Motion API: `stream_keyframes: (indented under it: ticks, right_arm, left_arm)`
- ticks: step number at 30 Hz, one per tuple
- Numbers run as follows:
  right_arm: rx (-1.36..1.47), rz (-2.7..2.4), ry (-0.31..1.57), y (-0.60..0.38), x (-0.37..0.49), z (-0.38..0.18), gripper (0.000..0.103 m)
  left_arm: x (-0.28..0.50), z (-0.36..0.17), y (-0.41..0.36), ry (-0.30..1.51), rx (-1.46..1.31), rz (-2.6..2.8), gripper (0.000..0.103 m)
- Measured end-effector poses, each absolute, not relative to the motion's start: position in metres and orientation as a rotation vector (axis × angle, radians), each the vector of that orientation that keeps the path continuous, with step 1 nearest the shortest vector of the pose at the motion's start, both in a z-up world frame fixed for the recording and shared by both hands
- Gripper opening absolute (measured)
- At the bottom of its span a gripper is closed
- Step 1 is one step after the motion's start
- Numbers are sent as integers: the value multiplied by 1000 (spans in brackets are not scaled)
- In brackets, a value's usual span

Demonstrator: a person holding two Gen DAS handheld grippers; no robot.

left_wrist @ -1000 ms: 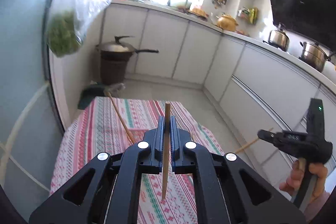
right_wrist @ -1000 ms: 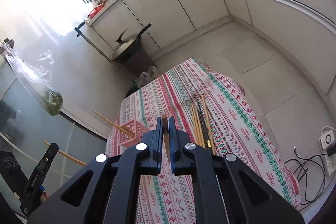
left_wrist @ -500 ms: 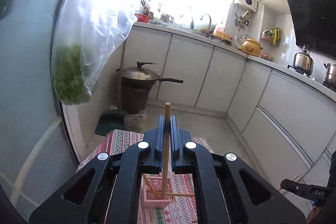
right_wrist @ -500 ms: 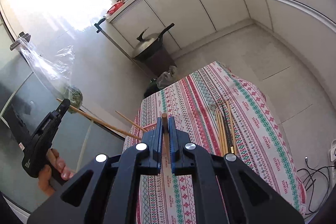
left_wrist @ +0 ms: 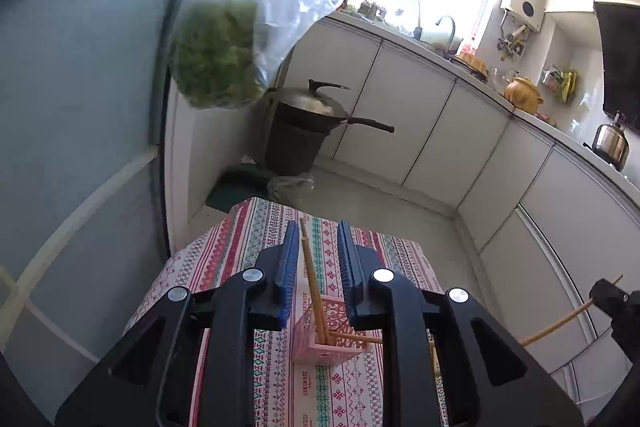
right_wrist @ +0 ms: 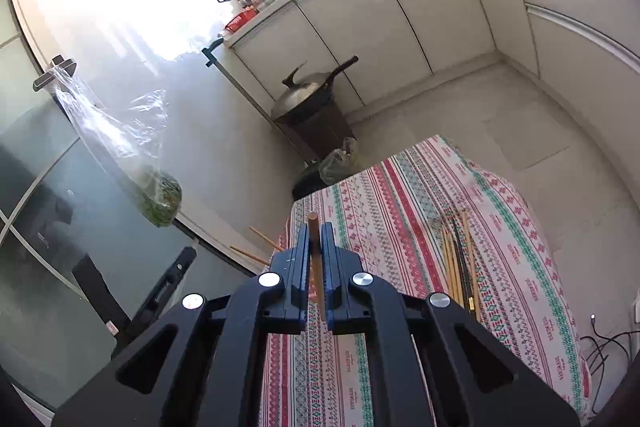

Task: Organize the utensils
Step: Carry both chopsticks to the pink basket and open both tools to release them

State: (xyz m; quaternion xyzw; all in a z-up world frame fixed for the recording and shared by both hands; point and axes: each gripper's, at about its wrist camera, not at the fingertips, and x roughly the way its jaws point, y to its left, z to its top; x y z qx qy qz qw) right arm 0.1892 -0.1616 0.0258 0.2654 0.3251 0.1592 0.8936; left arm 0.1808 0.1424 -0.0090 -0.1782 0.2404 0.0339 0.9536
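Basket (left_wrist: 328, 337): chopsticks in, left gripper (left_wrist: 318, 259) just opening, clear of them. Right gripper (right_wrist: 316, 259) clamps 1 chopstick (right_wrist: 316, 259). Pile (right_wrist: 460, 263) remains, right.

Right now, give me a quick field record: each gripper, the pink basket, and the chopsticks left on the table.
left gripper: jaws have just been opening; open, pads clear of the chopstick that stands between them, lower end in the basket
right gripper: shut on brown chopstick
pink basket: upright on striped tablecloth, chopsticks inside
loose chopsticks: bundle lying flat on the cloth, right of the right gripper
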Motion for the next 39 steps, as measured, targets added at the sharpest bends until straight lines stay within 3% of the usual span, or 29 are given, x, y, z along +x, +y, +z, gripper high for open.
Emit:
stream_keyframes:
  ticks: [7,19,25,28,30,34,39]
  right_arm:
    - [430,249,557,-114,220,63,6]
    - [437,208,611,-73,275,5,9]
    - [340,210,567,-69,245,17,12]
    - [284,197,547,-69,225,22,12]
    - [256,185,529,-72,211,22,22]
    - [216,167,524,-79,188,18,25]
    - [209,144,529,-91,167,8,41]
  left_arm:
    - [165,8,163,443,-410,64,22]
    - [171,8,161,451,-352,75,25]
    - [164,17,149,441,-322,39,25]
    - [159,21,136,436,-299,17,35]
    - [154,23,125,430,-276,2,41]
    - [146,23,104,433,-219,-17,44]
    - [139,15,84,456,-178,-28,48]
